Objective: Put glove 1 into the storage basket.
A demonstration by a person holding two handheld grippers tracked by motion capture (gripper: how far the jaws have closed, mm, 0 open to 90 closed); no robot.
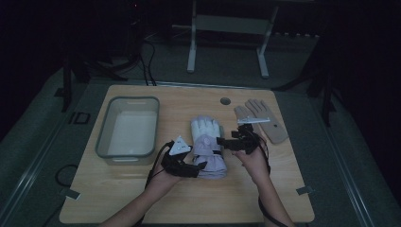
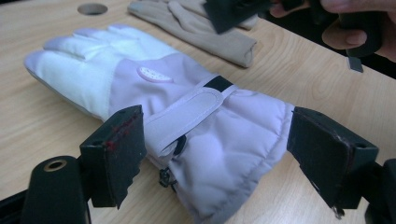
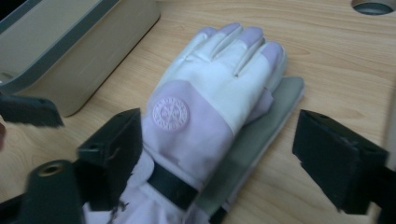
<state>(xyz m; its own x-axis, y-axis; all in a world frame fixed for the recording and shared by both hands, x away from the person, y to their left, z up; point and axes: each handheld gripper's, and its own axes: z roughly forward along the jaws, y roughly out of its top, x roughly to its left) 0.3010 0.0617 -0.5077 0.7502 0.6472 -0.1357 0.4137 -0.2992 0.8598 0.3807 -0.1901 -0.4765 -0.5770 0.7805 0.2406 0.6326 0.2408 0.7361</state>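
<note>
Left gripper (image 1: 201,165) and right gripper (image 1: 221,142): both open astride padded glove (image 1: 208,146); risk: slick quilted cuff slipping from a shallow pinch.

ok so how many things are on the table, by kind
padded lilac and white gloves: 2, stacked, a grey palm showing under the top one
tan gloves: 2, as far as the overlap shows
grey bin: 1
total: 5

A grey bin (image 1: 127,127) sits left of centre on the wooden counter (image 1: 189,198), a tan glove (image 1: 265,120) upper right beside a round hole (image 1: 225,101).
</note>
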